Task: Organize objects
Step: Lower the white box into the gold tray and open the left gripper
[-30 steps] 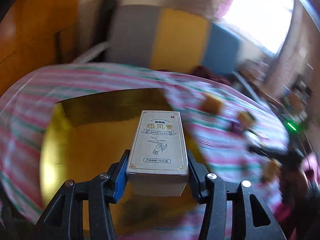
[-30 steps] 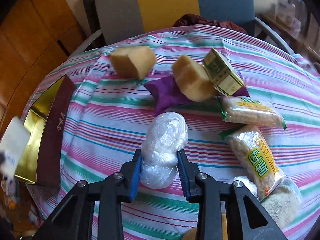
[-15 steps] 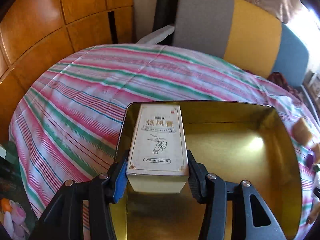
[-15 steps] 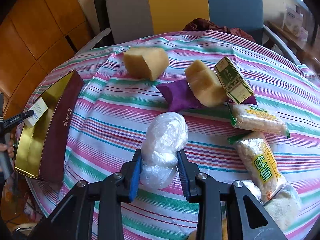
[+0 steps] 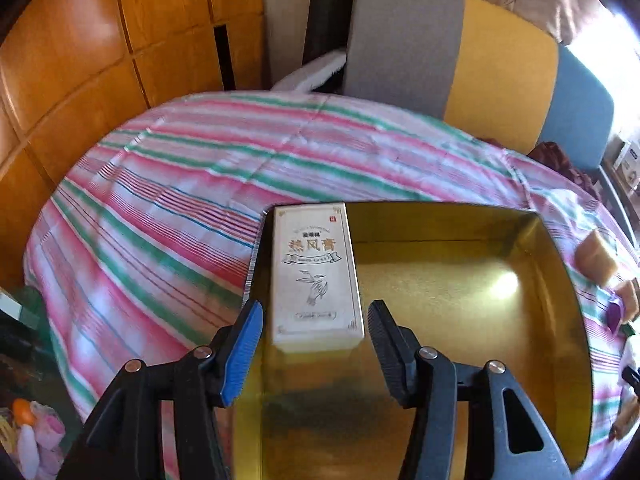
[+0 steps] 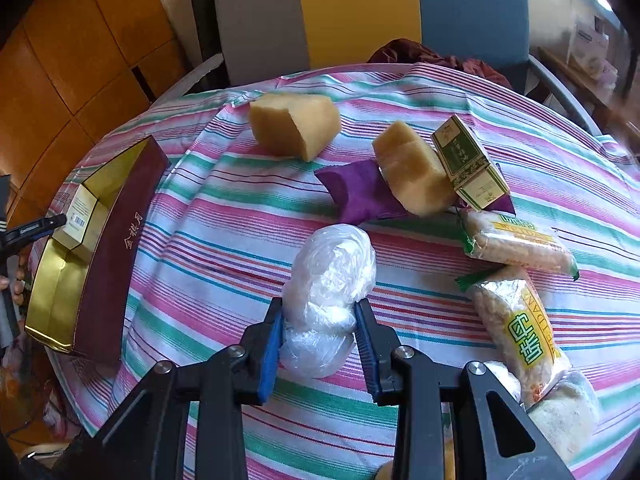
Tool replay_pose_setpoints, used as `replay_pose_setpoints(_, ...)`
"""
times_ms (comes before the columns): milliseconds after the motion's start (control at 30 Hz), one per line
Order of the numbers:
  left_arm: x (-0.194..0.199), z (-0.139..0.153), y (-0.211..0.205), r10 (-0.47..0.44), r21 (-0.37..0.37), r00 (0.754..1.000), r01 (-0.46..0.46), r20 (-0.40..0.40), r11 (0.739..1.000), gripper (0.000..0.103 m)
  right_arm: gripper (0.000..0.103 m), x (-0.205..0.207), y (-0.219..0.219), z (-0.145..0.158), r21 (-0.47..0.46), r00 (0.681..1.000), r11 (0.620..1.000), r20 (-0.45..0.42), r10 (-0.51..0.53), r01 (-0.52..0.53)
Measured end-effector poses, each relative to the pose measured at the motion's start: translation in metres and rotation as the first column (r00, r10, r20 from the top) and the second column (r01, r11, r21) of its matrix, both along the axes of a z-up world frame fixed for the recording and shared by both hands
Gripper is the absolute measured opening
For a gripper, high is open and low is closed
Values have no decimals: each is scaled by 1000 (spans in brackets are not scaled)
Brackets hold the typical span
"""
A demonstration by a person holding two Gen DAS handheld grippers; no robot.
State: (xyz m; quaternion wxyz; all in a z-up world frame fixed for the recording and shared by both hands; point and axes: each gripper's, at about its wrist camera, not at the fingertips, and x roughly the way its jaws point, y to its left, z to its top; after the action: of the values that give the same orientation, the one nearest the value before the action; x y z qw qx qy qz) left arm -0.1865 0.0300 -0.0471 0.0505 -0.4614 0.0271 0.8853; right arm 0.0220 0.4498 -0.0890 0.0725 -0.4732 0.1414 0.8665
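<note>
Gold-lined rectangular gift box [image 5: 532, 360] fills the lower right of the left wrist view, w/ the cream cardboard carton printed w/ a hand sketch [image 5: 317, 280] lying inside along its left wall. Your left gripper [image 5: 315, 328] has its jaws spread wider than the carton, a gap on each side, holding nothing. Carton looks light & stiff; if you re-take it, pinch the long side faces.

Right wrist view: your right gripper [image 6: 319, 332] is closed on the crinkly clear-plastic-wrapped white bundle [image 6: 328, 292] at centre frame, over the striped tablecloth [image 6: 224, 216]. Bundle looks soft, light, prob. slippery film, so squeeze at the waist, not the ends. Gift box sits at far left, maroon outside.
</note>
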Motion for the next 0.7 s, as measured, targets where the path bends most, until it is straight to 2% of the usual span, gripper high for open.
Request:
replay_pose_setpoints(133,31,21,-15,-5,29,998,6,-59,1000,55,35,2,-2,5,-6,1000,1000,-14,-8,8)
replay_pose_setpoints(267,61,28,-33,7,67,996,-2,-84,998,55,35,-1,-22,21,-31,998,999,-54,21,-23)
replay_pose_setpoints(433,86,20,-56,35,115,998,-28,-61,993,55,35,-21,-89,49,-34,980,985,-116,163,-168)
replay_pose_setpoints(567,97,11,-73,46,163,999,-41,-24,986,55,35,-43,-154,68,-41,940,950,-160,300,-310)
replay_pose_setpoints(700,106,7,-83,37,214,999,-34,-9,976,55,35,-69,-214,67,-66,904,908,-147,401,-414)
